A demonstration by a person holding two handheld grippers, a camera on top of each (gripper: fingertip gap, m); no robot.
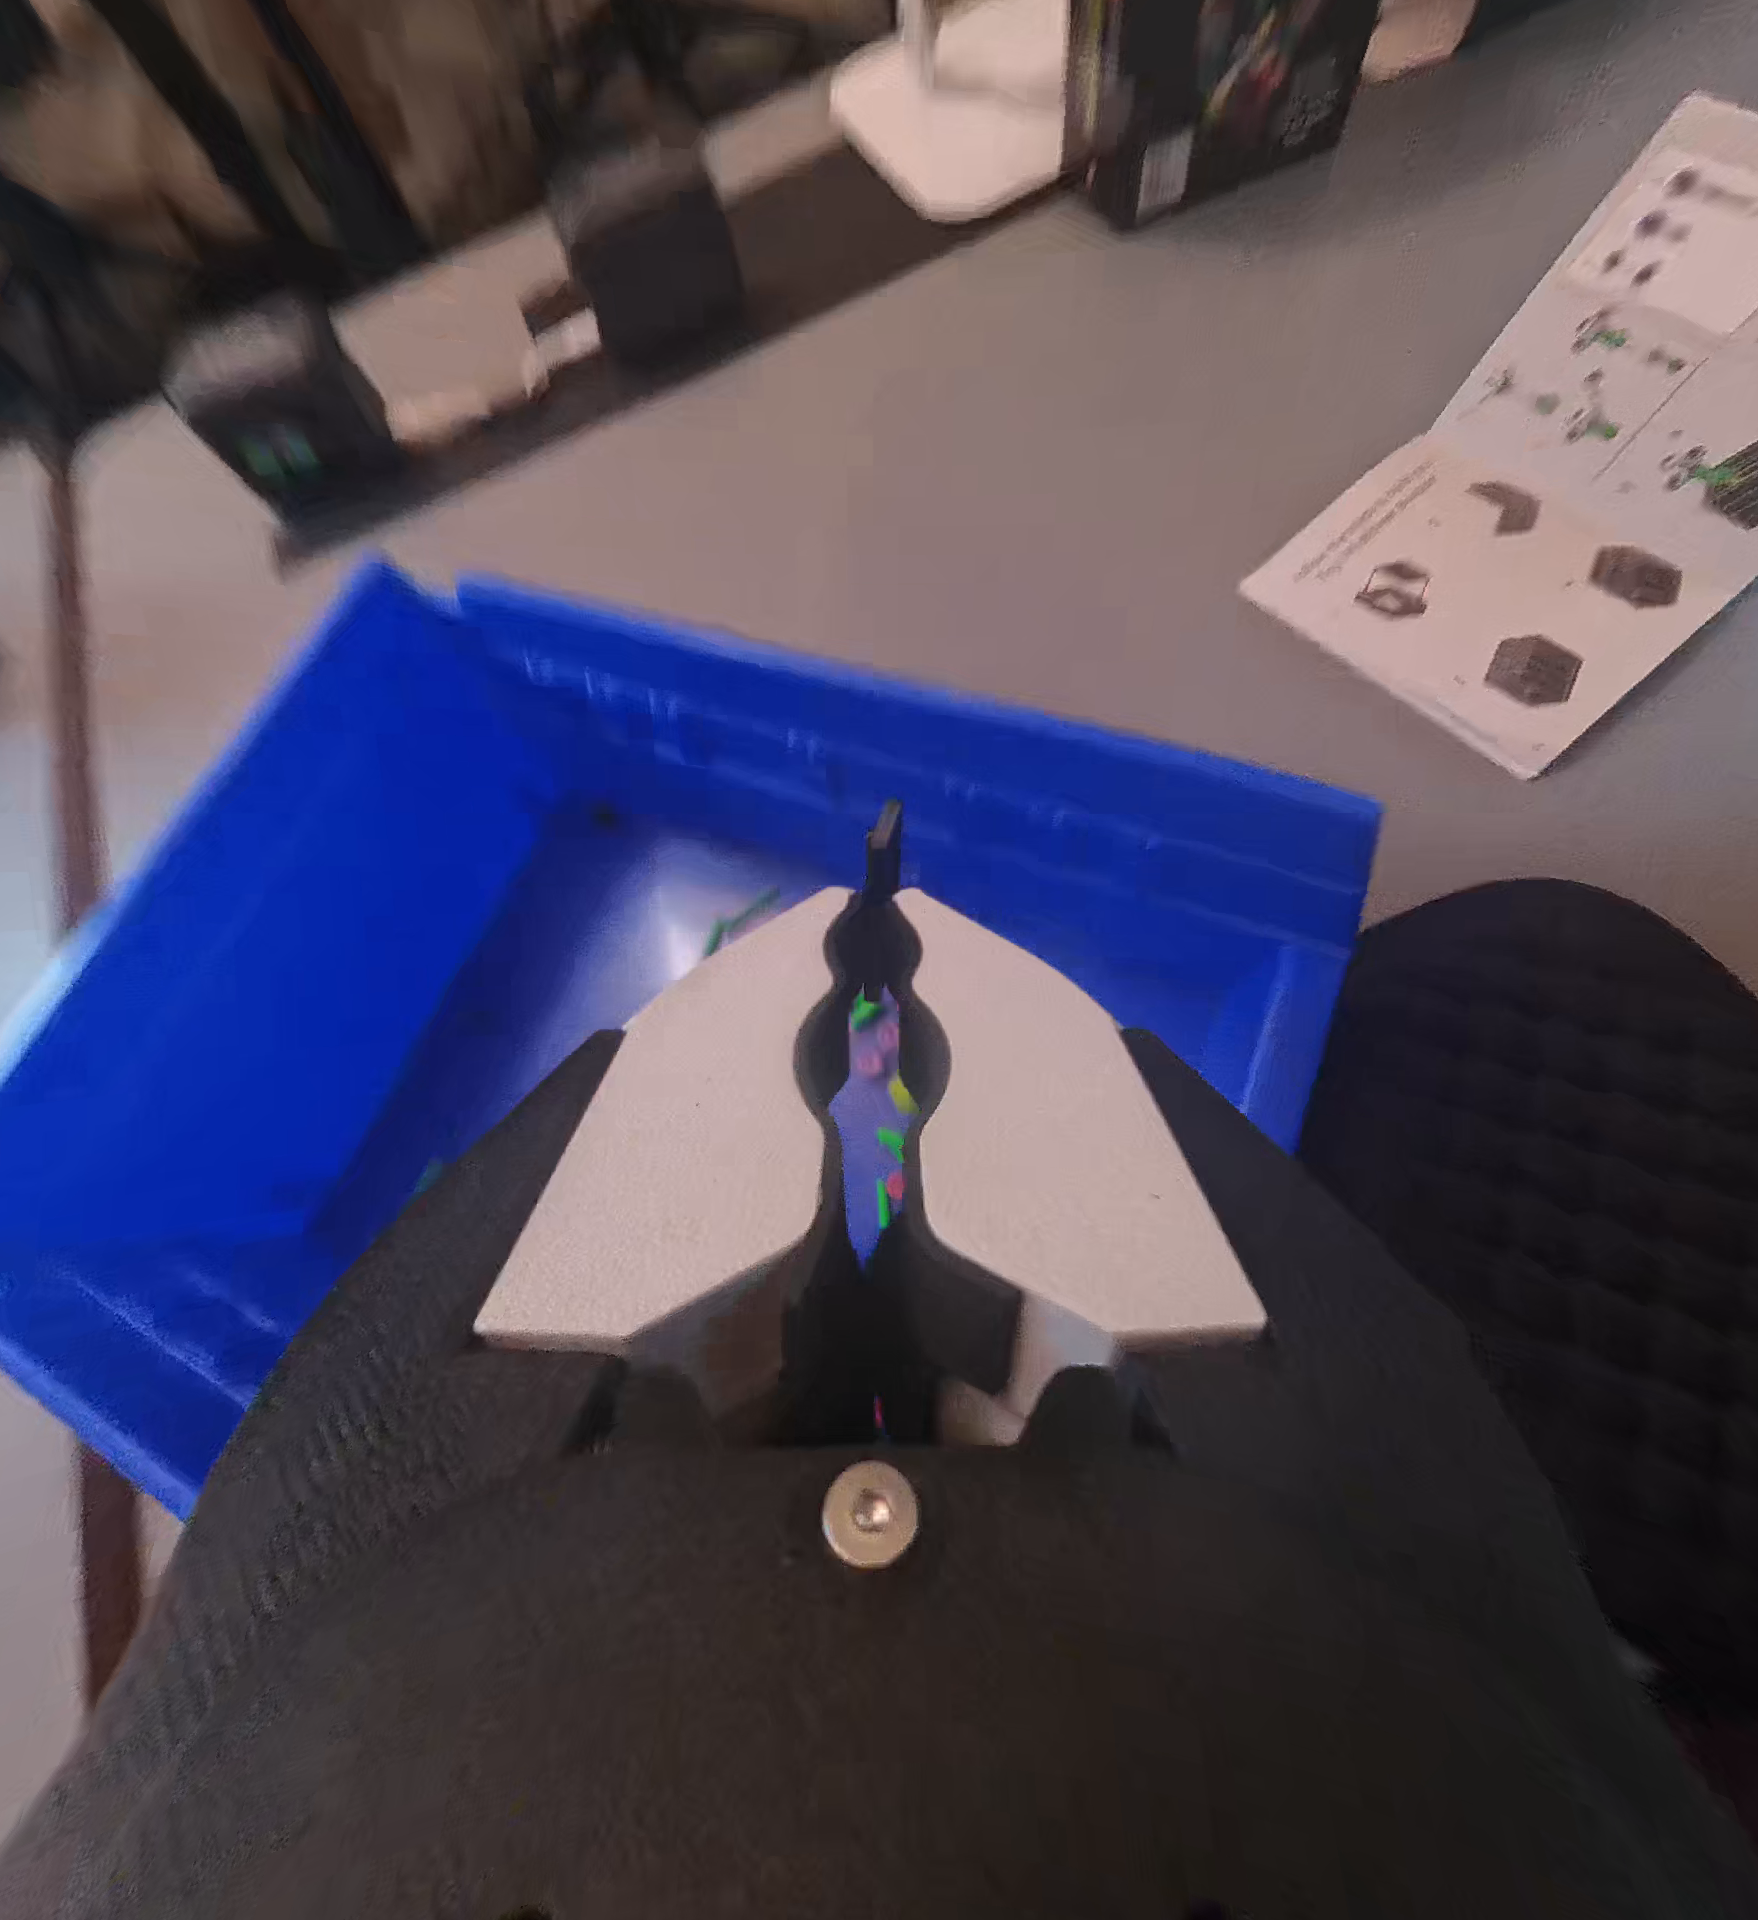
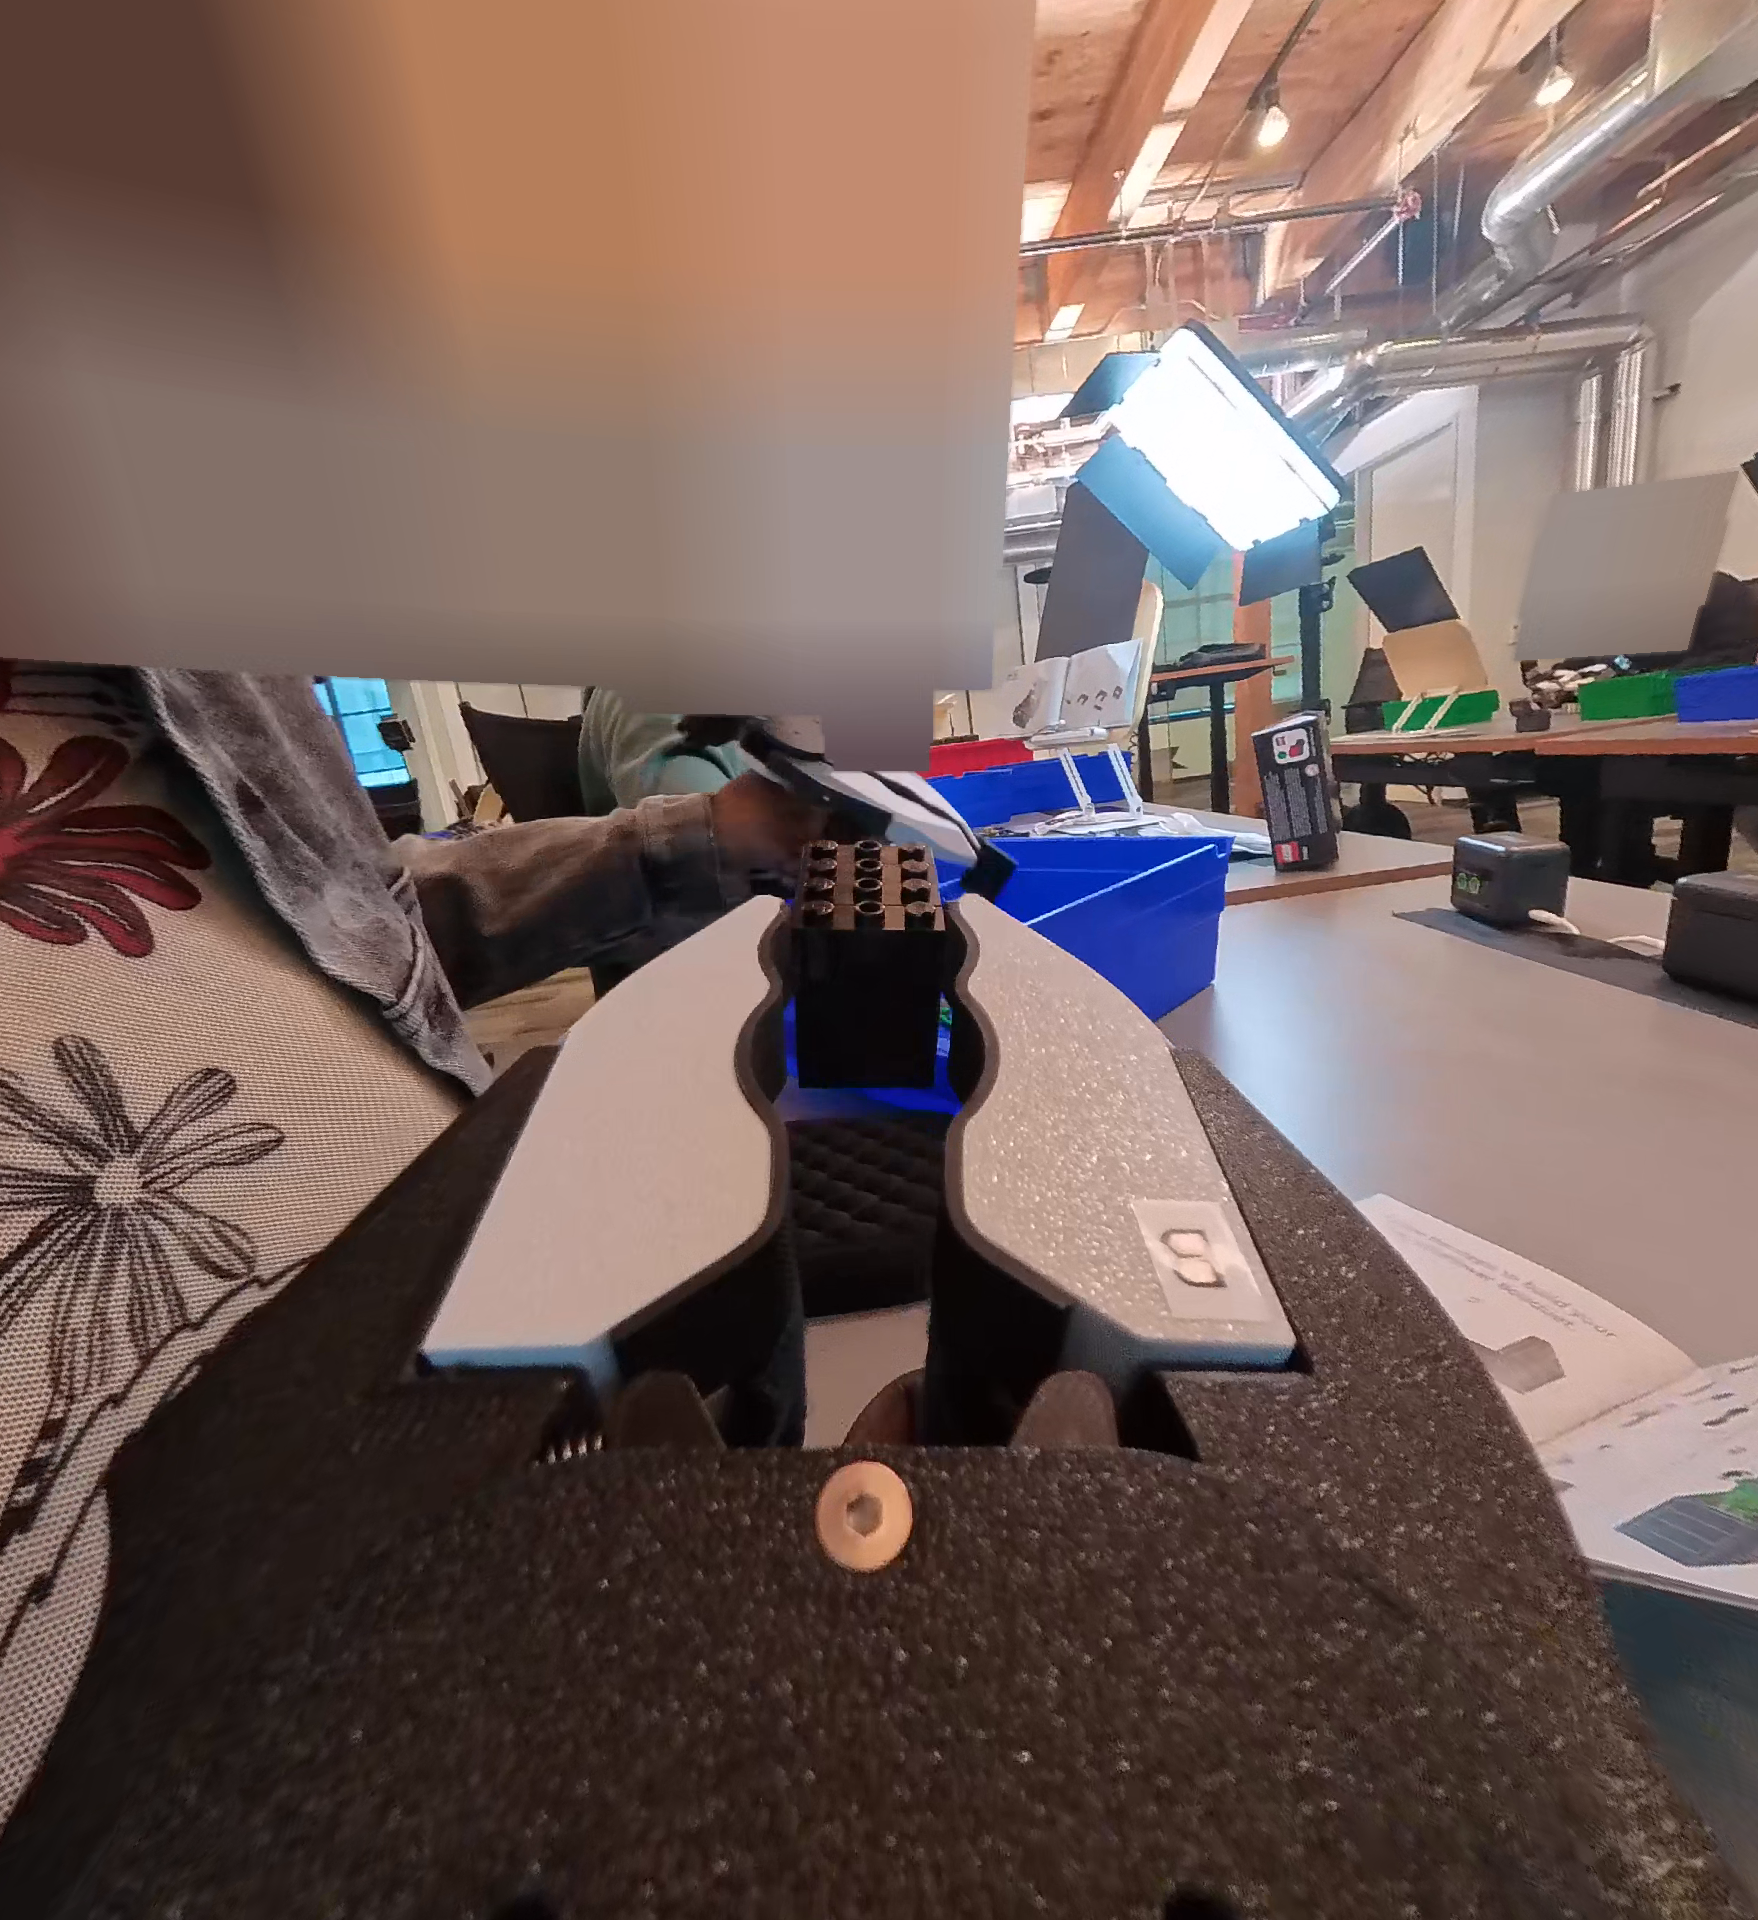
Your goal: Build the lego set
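**Thin piece, thin margin**

Left wrist view: the left gripper (image 1: 880,894) pinches a small black lego piece (image 1: 883,847) by its lower edge above the blue bin (image 1: 283,935) of loose parts. So slight a hold may let it twist or drop back in.

Right wrist view: the right gripper (image 2: 870,925) clamps a studded black brick stack (image 2: 867,977) upright; pressing the piece on off-centre could tilt the stack in its jaws.

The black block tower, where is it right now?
In the right wrist view, the black block tower sits mid-frame, clamped in the right hand-held gripper, with the blue bin just behind it.
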